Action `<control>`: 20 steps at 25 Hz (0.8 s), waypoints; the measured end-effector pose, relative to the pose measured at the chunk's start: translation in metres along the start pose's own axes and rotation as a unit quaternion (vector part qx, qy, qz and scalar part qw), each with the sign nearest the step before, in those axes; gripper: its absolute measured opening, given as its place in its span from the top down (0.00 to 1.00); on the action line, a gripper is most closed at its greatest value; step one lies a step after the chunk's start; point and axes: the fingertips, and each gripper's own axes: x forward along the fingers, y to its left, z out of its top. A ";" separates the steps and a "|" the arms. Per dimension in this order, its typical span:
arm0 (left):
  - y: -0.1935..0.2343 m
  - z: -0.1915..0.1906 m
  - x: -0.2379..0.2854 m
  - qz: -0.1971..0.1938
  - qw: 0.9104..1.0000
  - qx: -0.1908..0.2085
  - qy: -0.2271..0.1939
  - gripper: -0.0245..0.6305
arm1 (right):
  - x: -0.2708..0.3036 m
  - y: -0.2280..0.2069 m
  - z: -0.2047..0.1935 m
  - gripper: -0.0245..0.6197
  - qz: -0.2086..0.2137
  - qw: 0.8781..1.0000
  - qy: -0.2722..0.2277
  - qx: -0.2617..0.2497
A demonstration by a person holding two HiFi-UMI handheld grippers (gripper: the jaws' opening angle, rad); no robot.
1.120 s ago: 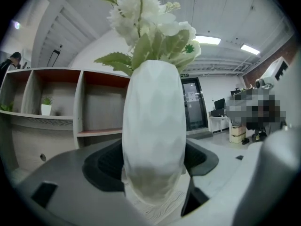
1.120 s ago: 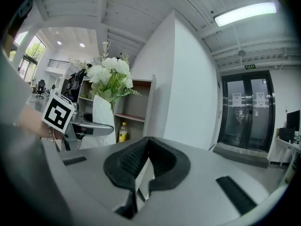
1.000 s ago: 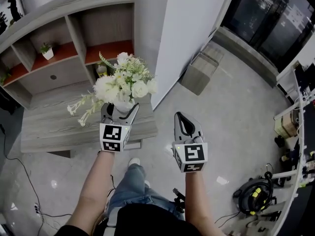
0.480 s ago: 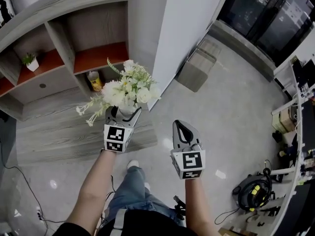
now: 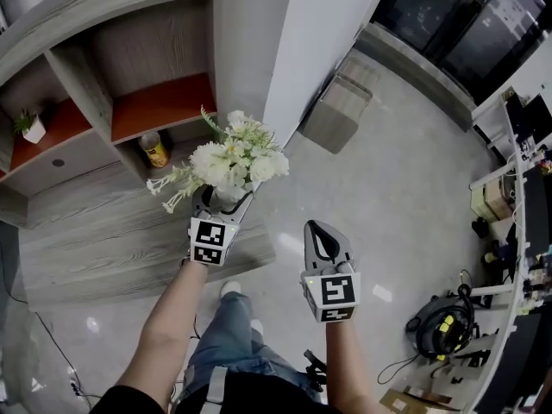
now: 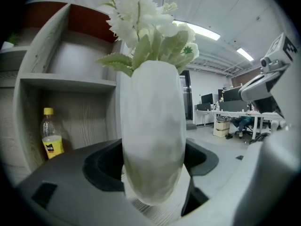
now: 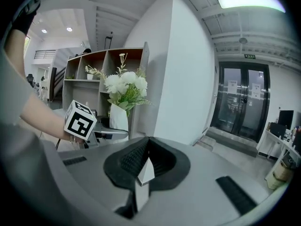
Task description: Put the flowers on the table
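A white vase [image 6: 151, 131] of white flowers [image 5: 237, 156] with green leaves is held upright in the air, above the grey wooden table [image 5: 103, 240]. My left gripper [image 5: 222, 202] is shut on the vase, its jaws pressing both sides of the body. The bouquet [image 7: 124, 89] and vase show again in the right gripper view, to the left of my jaws. My right gripper [image 5: 326, 234] hangs over the floor to the right of the table, shut with nothing between its jaws, as the right gripper view [image 7: 146, 148] shows.
A grey shelf unit [image 5: 112, 67] with orange-red compartments stands behind the table; a yellow bottle [image 5: 155, 149] and a small potted plant [image 5: 30, 126] sit in it. A white column [image 5: 319, 33] rises at the right, with a grey block [image 5: 336, 110] on the floor beyond.
The view has shifted: the shelf and table slid left and down relative to me, and my left gripper with the vase moved slightly right. The right gripper keeps its place beside it.
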 end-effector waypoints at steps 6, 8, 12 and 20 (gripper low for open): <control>-0.004 -0.018 0.016 -0.014 1.000 0.001 0.015 0.40 | 0.000 -0.005 -0.015 0.94 -0.012 1.000 0.021 0.003; -0.006 -0.025 0.020 -0.017 1.000 0.000 0.020 0.40 | -0.003 -0.006 -0.022 0.94 -0.015 0.999 0.031 0.002; -0.008 -0.036 0.028 -0.023 0.999 -0.002 0.025 0.40 | -0.004 -0.006 -0.035 0.94 -0.018 0.999 0.048 0.000; -0.010 -0.043 0.031 -0.024 0.999 -0.010 0.027 0.40 | -0.005 -0.004 -0.038 0.94 -0.016 0.998 0.052 -0.004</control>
